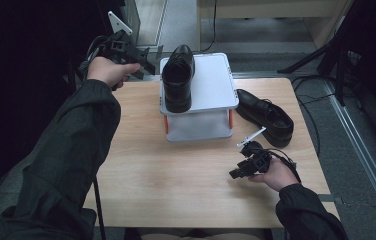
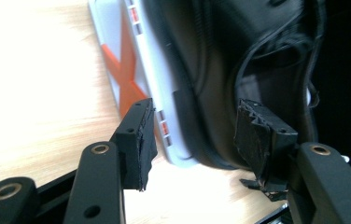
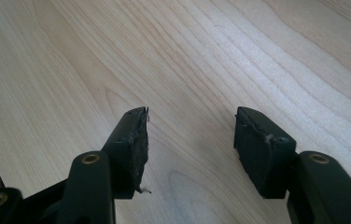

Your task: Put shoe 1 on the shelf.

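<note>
One black shoe (image 1: 178,77) lies lengthwise on the rack (image 1: 216,85), toe away; both hand-held grippers released.

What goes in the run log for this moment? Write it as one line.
left gripper: open, beside shoe on rack | right gripper: open, empty, over table | second shoe: on table right of rack

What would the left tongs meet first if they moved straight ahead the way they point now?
Probably the black shoe on the white rack: the left tongs are open and aimed at its side, nothing between. Depth is unclear.
</note>
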`<move>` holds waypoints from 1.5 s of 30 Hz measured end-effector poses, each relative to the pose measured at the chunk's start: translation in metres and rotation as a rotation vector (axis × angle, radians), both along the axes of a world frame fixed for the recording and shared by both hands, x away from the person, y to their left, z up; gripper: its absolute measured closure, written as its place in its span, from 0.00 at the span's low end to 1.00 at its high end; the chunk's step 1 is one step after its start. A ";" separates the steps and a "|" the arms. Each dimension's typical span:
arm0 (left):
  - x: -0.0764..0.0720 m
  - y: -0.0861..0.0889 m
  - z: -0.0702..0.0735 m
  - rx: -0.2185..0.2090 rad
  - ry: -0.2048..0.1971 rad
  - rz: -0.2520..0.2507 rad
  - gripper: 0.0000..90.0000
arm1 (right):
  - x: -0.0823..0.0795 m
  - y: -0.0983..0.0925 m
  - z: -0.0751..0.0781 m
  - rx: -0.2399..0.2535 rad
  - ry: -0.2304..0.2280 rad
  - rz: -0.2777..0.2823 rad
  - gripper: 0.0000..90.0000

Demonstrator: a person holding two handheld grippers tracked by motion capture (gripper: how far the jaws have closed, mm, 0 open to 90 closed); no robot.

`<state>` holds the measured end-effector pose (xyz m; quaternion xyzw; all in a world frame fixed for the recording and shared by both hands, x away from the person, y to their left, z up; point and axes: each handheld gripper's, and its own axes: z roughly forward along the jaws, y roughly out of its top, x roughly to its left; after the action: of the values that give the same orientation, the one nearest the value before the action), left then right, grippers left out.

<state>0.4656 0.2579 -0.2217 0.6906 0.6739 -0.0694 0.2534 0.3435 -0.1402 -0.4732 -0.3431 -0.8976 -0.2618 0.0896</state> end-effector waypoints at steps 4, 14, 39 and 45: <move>-0.007 0.012 -0.013 0.009 0.004 -0.013 0.51 | 0.002 0.003 0.000 0.004 -0.004 0.015 0.50; -0.020 0.038 -0.060 -0.004 0.014 0.009 0.51 | 0.007 0.010 0.000 0.000 -0.014 0.032 0.50; -0.064 0.048 -0.137 -0.049 0.006 -0.029 0.50 | 0.008 0.008 -0.002 -0.010 -0.009 0.022 0.50; -0.076 0.051 -0.156 -0.035 0.008 -0.017 0.50 | 0.007 0.008 -0.002 -0.005 -0.009 0.021 0.50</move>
<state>0.3897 0.3084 -0.3775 0.6915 0.6678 -0.0861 0.2618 0.3510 -0.1321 -0.4747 -0.3326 -0.9023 -0.2601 0.0876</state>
